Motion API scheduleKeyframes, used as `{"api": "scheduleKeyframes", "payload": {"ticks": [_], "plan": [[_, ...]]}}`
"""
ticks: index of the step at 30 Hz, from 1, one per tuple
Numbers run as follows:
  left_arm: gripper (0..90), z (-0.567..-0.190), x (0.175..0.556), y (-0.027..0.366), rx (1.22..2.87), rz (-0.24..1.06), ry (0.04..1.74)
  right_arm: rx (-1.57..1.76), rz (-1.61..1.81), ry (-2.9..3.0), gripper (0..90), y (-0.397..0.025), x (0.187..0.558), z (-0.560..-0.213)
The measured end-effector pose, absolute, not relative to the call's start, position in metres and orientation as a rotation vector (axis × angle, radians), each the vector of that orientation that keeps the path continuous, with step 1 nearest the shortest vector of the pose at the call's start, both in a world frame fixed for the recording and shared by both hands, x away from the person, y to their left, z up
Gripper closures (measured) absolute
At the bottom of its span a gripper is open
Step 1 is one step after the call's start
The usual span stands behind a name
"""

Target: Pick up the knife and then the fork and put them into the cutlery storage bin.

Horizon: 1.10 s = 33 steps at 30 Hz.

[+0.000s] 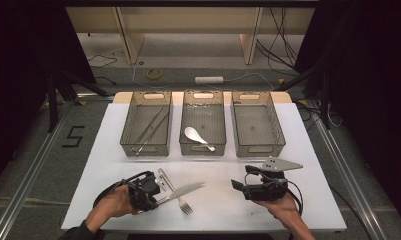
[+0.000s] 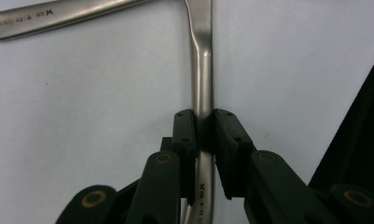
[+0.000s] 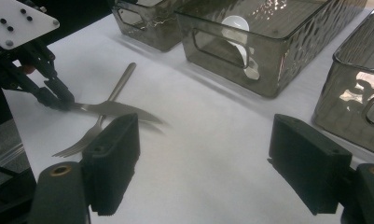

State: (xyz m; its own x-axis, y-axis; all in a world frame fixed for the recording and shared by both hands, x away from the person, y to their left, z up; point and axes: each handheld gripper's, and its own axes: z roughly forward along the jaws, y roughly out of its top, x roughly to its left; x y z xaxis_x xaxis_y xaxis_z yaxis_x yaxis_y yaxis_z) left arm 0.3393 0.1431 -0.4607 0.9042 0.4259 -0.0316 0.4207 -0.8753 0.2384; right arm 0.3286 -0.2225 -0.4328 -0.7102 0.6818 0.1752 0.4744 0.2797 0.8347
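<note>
My left gripper (image 1: 157, 192) is shut on the handle of a steel table knife (image 1: 188, 189), whose blade points right, just above the white table. In the left gripper view the jaws of the left gripper (image 2: 204, 126) pinch that knife (image 2: 202, 70). A steel fork (image 1: 177, 194) lies on the table and crosses under the knife, tines toward the front edge. My right gripper (image 1: 236, 185) hovers open and empty to the right, pointing left. The right gripper view has the right gripper (image 3: 205, 154) wide open, facing the knife (image 3: 117, 110), the fork (image 3: 89, 135) and the left gripper (image 3: 58, 99).
Three translucent grey bins stand in a row at the back of the white table (image 1: 308, 200). The left bin (image 1: 129, 136) holds long metal sticks, the middle bin (image 1: 203, 149) a white spoon (image 1: 194, 135), and the right bin (image 1: 280, 135) nothing. Dark floor surrounds the table.
</note>
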Motion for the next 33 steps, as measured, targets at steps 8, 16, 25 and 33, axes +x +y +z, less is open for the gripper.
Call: {"api": "scheduleKeyframes", "payload": {"ticks": [8, 16, 25, 33], "plan": [[78.6, -0.456, 0.341, 0.142, 2.791, 0.029, 0.660, 1.069, 1.408, 2.332, 25.6, -0.222, 0.328, -0.432], [78.6, -0.448, 0.340, 0.138, 2.752, 0.046, 0.650, 1.067, 1.413, 2.336, 25.6, -0.220, 0.328, -0.432], [78.6, -0.441, 0.345, 0.130, 2.715, 0.015, 0.642, 0.992, 1.422, 2.349, 25.5, -0.211, 0.324, -0.430], [78.6, -0.434, 0.347, 0.115, 2.732, -0.028, 0.602, 0.771, 1.400, 2.386, 25.4, -0.187, 0.312, -0.427]]}}
